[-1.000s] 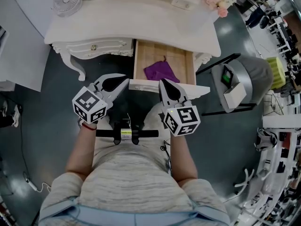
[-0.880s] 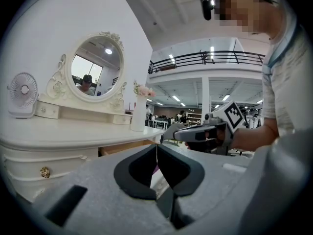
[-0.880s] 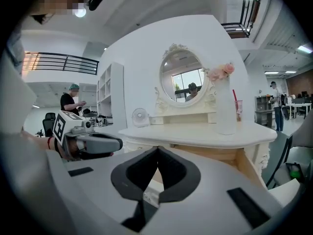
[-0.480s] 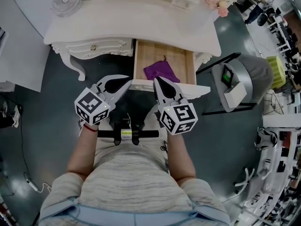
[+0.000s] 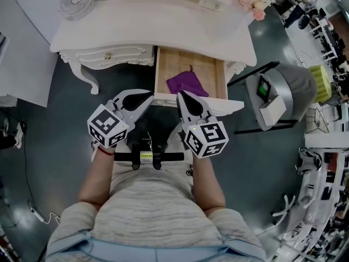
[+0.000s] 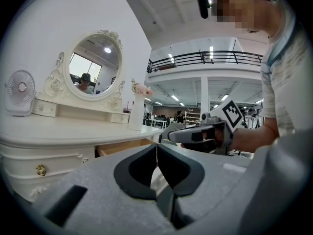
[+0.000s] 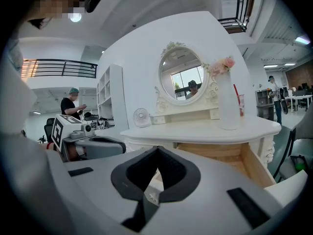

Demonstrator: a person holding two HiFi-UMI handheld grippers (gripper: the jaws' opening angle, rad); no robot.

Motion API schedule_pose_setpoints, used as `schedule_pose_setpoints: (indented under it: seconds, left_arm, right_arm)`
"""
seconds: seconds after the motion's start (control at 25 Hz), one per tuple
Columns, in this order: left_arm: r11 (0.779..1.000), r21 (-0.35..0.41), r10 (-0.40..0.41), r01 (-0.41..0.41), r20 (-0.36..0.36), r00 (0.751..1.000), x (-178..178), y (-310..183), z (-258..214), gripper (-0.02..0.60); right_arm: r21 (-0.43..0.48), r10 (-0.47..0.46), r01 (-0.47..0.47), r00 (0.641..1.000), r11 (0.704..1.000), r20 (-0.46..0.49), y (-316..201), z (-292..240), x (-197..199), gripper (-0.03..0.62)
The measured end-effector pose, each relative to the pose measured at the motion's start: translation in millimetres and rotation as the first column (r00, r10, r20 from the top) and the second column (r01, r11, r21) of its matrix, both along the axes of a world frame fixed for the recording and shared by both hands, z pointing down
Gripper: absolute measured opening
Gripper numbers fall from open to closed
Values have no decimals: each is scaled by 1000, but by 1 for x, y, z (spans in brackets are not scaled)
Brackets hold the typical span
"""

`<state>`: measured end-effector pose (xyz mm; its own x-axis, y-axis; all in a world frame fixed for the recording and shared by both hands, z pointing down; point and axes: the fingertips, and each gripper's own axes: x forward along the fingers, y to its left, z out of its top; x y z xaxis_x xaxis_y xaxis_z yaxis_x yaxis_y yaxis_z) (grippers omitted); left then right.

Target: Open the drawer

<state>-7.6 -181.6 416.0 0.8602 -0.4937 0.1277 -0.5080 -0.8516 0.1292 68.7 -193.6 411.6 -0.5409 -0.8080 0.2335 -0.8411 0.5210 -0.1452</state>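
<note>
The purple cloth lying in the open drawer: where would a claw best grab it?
Probably pinch a raised wrinkle near the middle of the crumpled purple cloth, coming straight down from above: the wooden drawer has walls all round, and the white tabletop overhangs its back.

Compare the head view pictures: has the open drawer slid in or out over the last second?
No. The drawer sticks out just as far from the table edge, with the purple cloth inside in the same spot.
</note>
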Motion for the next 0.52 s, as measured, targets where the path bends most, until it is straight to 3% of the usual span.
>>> schedule_pose_setpoints:
  seconds: [0.52]
  left_arm:
    - [1000,-6,-1,1,2,1000,2,3,3,15]
  right_arm:
    - [-12,-1,1,1000,1000,6,3,4,2,8]
